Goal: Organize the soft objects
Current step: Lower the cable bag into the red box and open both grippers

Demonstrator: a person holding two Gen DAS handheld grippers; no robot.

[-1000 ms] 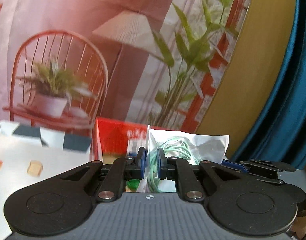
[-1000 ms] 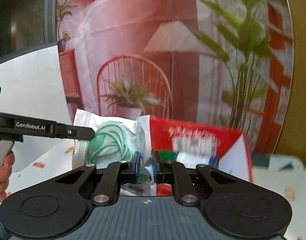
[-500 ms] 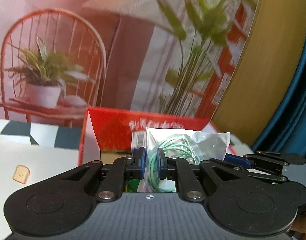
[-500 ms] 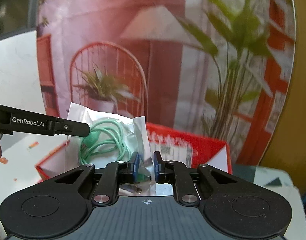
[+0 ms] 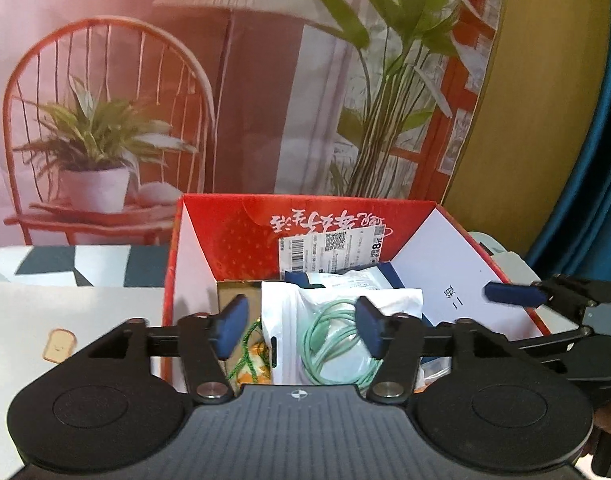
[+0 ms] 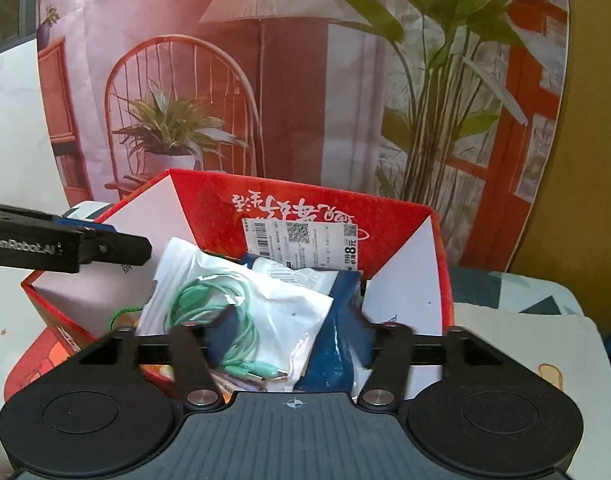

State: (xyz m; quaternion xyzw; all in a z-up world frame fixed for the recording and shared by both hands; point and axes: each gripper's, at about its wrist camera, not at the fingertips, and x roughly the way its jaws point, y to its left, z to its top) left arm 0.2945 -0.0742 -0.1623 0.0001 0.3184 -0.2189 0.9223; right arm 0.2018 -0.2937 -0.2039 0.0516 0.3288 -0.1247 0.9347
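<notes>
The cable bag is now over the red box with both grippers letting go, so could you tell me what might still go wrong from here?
1. The clear bag of green cable leans on a blue packet atop other contents of the red box, so it may slide or stick out over the rim.
2. The opening left gripper and right gripper still straddle the bag; pulling back could snag and drag it out.

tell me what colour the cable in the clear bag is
Mint green cable, clearest in the right wrist view.
</notes>
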